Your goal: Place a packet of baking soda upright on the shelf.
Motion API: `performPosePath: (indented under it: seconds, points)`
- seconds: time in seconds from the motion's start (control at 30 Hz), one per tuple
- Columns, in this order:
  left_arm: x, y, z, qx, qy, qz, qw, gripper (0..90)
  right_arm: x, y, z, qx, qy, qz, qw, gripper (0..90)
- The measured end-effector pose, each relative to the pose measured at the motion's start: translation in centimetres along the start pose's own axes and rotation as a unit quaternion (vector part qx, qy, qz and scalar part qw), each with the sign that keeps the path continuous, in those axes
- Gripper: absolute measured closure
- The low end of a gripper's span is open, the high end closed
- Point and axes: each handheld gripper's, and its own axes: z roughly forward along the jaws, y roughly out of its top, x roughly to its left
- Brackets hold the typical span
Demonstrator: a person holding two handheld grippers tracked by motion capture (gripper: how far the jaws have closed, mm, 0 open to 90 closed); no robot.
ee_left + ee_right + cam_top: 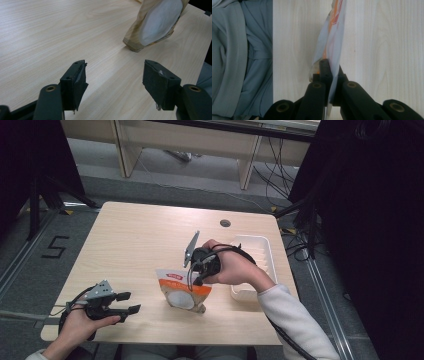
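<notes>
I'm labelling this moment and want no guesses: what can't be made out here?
- Print on the pouch: too small in the high view, edge-on in the right gripper view.
- Inside of the white tray: near end hidden behind the right hand.
- Right hand-held gripper: its pads are hidden by the pouch they clamp.
- Left hand-held gripper: cut off at the bottom edge.

Around my light wooden table [140, 235] I see grey floor [45, 265] with a taped "5" [55, 247], pale wooden furniture legs [127, 150] beyond, black curtains [380, 220] on both sides, and loose cables [275, 175].
</notes>
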Motion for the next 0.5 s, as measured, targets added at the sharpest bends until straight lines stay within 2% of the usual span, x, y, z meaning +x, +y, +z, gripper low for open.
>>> performPosePath:
  seconds: [0.03,0.07,0.1,0.17,0.23,0.47,0.5]
  points:
    - [0.0,0.0,0.0,0.002,0.0,0.002,1.0,34.6,0.1,0.0,-0.2,0.001,-0.001,0.006,1.0,90.0]
    - [0.0,0.0,0.0,0.002,0.0,0.002,1.0,34.6,0.0,0.0,-0.2,0.004,-0.001,-0.005,1.0,90.0]
    - [0.0,0.0,0.0,0.002,0.0,0.002,1.0,34.6,0.2,0.0,-0.4,0.013,0.0,0.003,0.9999,90.0]
    - [0.0,0.0,0.0,0.002,0.0,0.002,1.0,34.6,0.3,0.0,-0.7,0.016,0.0,0.001,0.9999,90.0]
    - [0.0,0.0,0.0,0.002,0.0,0.002,1.0,34.6,0.2,0.0,-1.1,0.025,-0.005,-0.013,0.9996,90.0]
    - [0.0,0.0,0.0,0.002,0.0,0.001,1.0,34.6,0.4,-0.4,-1.9,0.026,-0.008,0.003,0.9996,90.0]
    - [0.1,0.0,0.0,0.002,-0.001,0.001,1.0,34.6,0.2,-0.5,-2.1,0.031,-0.011,-0.013,0.9994,90.0]
